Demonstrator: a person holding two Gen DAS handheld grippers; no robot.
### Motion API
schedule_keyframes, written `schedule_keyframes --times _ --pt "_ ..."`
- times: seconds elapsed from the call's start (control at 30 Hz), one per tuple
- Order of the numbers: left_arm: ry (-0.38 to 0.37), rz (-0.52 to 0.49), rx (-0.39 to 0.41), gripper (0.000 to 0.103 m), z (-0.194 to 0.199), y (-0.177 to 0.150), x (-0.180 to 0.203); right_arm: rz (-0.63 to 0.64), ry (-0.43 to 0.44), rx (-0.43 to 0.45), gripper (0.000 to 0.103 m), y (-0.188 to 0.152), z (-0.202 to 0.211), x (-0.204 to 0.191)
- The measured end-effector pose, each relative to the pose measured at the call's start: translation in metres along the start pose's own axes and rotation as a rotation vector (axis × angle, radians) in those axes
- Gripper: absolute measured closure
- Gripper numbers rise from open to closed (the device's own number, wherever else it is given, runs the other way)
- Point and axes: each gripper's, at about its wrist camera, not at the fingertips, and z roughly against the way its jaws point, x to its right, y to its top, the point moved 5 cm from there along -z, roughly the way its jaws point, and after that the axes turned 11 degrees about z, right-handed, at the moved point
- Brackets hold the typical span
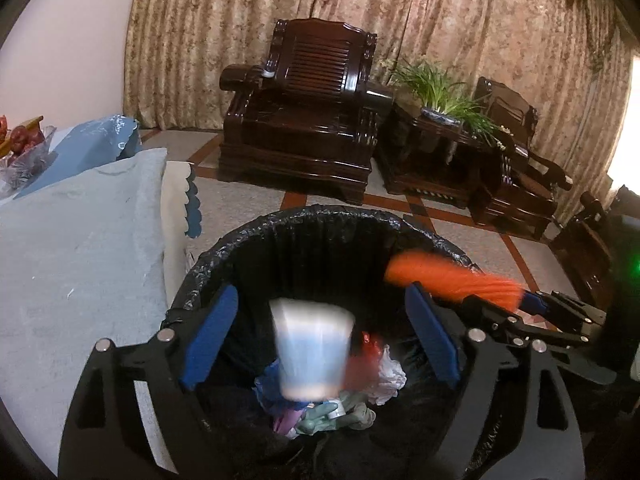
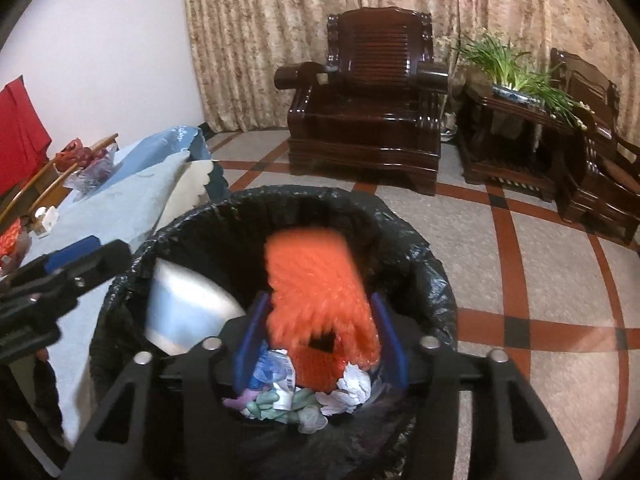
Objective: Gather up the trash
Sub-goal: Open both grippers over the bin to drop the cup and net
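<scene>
A bin with a black liner (image 1: 320, 214) (image 2: 304, 192) stands right below both grippers. Crumpled paper, wrappers and pale green scraps (image 1: 320, 412) (image 2: 288, 400) lie at its bottom. My left gripper (image 1: 322, 300) is open over the bin. A white and blue cup (image 1: 312, 352), blurred by motion, hangs loose between its blue pads without touching them. My right gripper (image 2: 320, 304) is open too. An orange foam net (image 2: 320, 300), also blurred, sits loose between its pads above the bin. In the left wrist view the net (image 1: 452, 276) streaks from the right gripper's tip (image 1: 536, 308).
A surface under pale blue cloth (image 1: 80, 240) (image 2: 120, 208) borders the bin on the left, with a fruit bowl (image 1: 24, 148) on it. Beyond the bin are tiled floor (image 2: 540, 264), a dark wooden armchair (image 1: 300, 112) and a side table with a plant (image 1: 436, 112).
</scene>
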Motion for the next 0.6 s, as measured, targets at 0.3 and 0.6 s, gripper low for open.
schedule_keyframes --times 0.3,0.6 --pt "0.052 0.024 0.045 0.011 0.037 0.010 -0.020 -0.007 -0.003 0.047 0.008 0.002 0.027 -0.001" --pt "0.137 0.100 0.097 0.007 0.107 0.013 -0.046 0.025 0.083 0.115 0.006 0.021 0.082 -0.030"
